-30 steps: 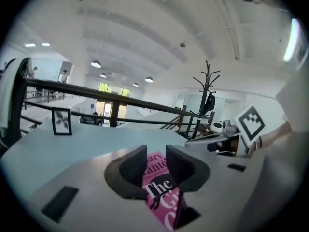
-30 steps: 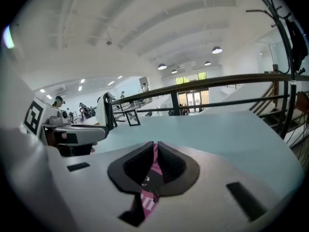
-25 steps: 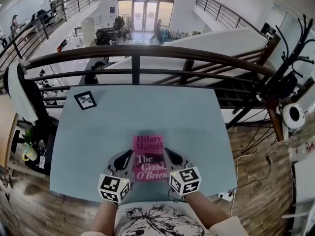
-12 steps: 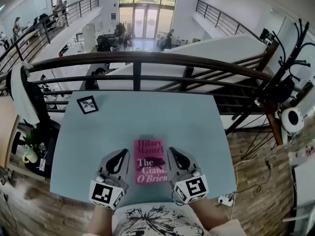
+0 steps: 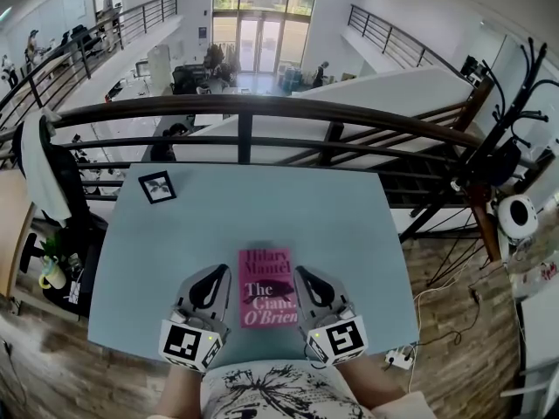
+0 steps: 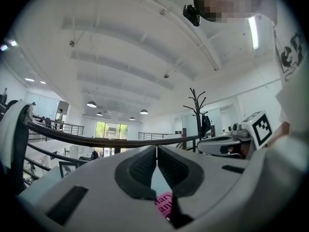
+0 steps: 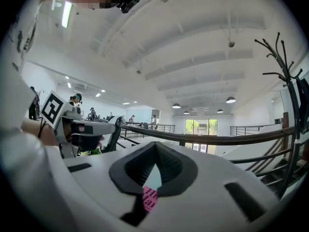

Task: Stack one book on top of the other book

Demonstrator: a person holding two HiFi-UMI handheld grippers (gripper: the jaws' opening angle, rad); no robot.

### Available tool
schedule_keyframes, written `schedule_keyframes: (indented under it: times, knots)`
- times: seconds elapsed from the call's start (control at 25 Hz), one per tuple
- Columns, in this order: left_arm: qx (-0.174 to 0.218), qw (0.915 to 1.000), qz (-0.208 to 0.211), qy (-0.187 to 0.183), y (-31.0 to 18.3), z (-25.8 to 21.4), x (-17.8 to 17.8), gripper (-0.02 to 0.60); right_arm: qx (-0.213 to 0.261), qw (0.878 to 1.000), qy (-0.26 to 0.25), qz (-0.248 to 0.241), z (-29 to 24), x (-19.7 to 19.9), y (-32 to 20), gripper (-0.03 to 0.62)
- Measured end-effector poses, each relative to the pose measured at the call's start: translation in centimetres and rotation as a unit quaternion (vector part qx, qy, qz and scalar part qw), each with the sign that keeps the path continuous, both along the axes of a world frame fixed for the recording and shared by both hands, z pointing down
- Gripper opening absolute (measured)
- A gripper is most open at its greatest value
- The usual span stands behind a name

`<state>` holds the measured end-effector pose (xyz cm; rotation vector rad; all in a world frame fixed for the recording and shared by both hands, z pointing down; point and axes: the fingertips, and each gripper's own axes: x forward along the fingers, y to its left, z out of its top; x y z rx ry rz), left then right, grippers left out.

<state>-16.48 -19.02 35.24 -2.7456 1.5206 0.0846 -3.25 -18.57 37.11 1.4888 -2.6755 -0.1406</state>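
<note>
Table: we find the pale blue-grey rectangular table (image 5: 262, 208) serving as the work surface.
Book: the pink paperback book (image 5: 265, 286) lies flat, cover up, near the table's front edge. We see no second book and judge that it may be hidden beneath.
Left gripper: the white left gripper (image 5: 215, 274) flanks the book's left edge, jaws pressed together on nothing.
Right gripper: the white right gripper (image 5: 306, 276) mirrors it at the right edge, likewise closed and empty.
Frame: the small black-framed picture (image 5: 158, 186) sits at the far left corner, well apart from the work.
Writing: the cover reads "Hilary Mantel" above "The Giant, O'Brien".
</note>
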Motion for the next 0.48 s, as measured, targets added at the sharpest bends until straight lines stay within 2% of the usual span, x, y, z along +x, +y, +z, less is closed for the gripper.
schedule_keyframes:
  times: [0.48]
  knots:
    - [-0.010,0.9999,0.010,-0.004,0.31,0.41,0.26,0.014,0.001,1.000,0.001,0.006,0.09,-0.18,0.55,-0.008]
